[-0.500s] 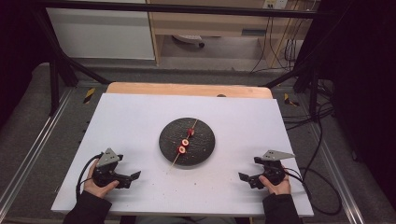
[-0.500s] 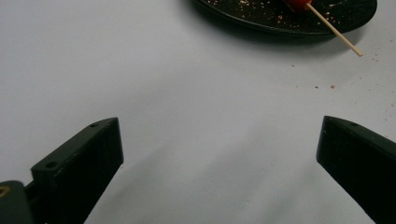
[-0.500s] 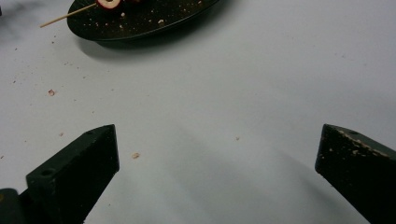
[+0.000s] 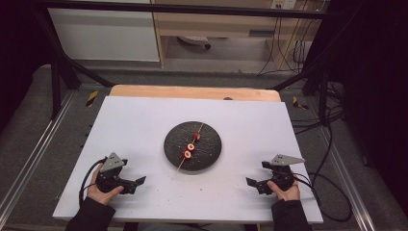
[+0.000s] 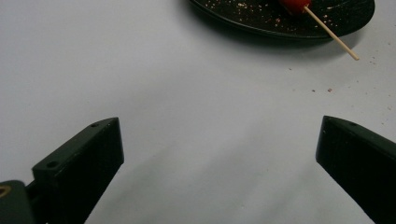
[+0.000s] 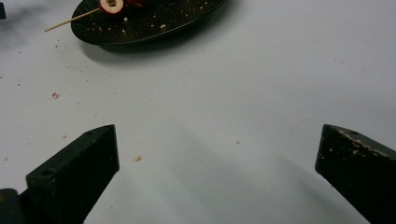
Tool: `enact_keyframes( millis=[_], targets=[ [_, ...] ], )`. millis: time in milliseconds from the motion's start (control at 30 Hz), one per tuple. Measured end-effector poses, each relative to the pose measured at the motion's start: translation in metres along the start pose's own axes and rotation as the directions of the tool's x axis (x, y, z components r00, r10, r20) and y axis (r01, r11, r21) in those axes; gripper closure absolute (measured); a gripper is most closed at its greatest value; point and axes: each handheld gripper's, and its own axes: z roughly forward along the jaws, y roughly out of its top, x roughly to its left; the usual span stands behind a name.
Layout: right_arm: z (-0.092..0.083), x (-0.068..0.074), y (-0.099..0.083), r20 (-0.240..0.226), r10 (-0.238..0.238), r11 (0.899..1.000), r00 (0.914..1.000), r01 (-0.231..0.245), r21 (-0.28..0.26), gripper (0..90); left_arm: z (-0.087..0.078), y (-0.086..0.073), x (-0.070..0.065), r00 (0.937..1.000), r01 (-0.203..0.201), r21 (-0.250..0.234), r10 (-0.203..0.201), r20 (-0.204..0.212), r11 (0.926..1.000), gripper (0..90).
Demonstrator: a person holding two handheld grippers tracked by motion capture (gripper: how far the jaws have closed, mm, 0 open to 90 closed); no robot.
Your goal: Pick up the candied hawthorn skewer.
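two claws rest low on the white bench (image 4: 144,120), one at each near corner, well apart from each other. the left claw (image 4: 137,183) has its jaws spread wide with nothing between them but bare bench surface — the same goes for the right claw (image 4: 252,184). ahead of both and between them sits a round black plate (image 4: 209,149), and on it lies a wooden skewer (image 4: 191,146) carrying three red fruit pieces (image 4: 187,154). seen from the left claw, the skewer's bare tip (image 5: 348,50) pokes past the plate's rim toward it. small crumbs (image 6: 137,158) dot the bench just ahead of the right claw.
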Motion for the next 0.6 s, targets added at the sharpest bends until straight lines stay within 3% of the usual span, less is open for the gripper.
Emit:
enact_keyframes(
  millis=[600],
  targets=[
    [0.001,-0.001,0.000,0.015,-0.004,1.000,0.9999,0.004,-0.002,0.5,-0.004,0.012,-0.005,0.9999,-0.004,-0.020,0.004,-0.013,0.9998,0.6]
  ],
)
